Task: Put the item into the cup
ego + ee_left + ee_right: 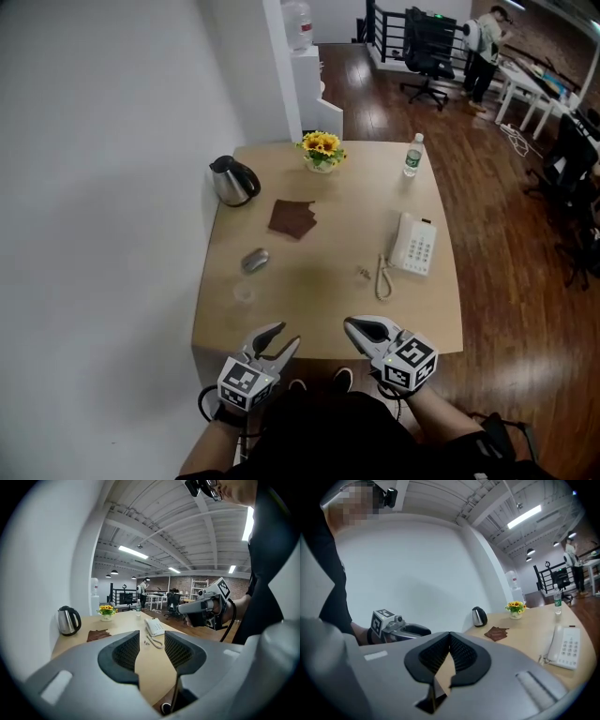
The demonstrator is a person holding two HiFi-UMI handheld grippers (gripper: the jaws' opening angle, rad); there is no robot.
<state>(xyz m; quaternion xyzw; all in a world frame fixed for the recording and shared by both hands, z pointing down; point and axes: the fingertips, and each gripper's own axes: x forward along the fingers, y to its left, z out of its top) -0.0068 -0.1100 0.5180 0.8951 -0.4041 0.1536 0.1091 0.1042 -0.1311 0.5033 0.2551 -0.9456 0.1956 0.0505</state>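
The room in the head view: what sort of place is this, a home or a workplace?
Most likely an open-plan office: a desk telephone sits on the wooden table, and beyond it stand a black office chair and white desks with a person beside them.

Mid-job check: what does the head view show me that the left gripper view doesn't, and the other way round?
Head view only: a grey oval object and, just below it, what looks like a clear cup. Left gripper view only: ceiling strip lights, and the left hand-held gripper close up, jaws apart with nothing between them. Both: kettle, flowers, brown cloth, phone and the right hand-held gripper.
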